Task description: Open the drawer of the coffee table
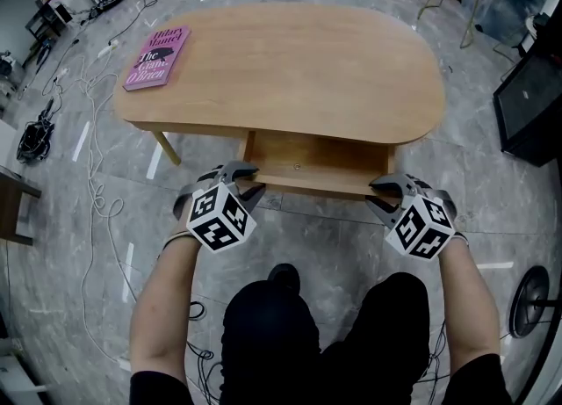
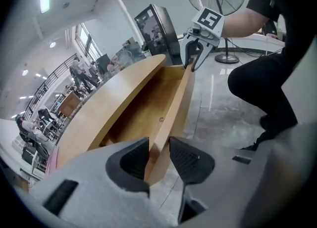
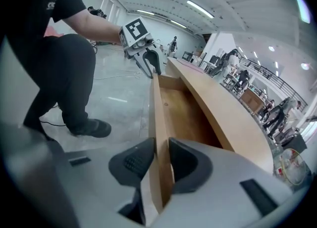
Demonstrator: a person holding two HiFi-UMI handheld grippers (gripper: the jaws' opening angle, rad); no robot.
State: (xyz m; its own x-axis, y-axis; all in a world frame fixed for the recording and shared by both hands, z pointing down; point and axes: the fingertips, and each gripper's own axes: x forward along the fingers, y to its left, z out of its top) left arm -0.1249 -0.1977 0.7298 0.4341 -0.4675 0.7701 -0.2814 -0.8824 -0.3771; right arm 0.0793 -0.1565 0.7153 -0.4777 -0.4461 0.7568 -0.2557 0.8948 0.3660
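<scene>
L gripper (image 2: 158, 157) & R gripper (image 3: 159, 159) each pinch top edge of the drawer front (image 1: 316, 187) at opp. ends, jaws narrowed onto the board.

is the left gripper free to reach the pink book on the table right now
Probably not yet: the left gripper has its jaws clamped on the drawer front. The book lies at the far left corner of the tabletop with bare wood between, so only that grip seems to hold it back.
</scene>
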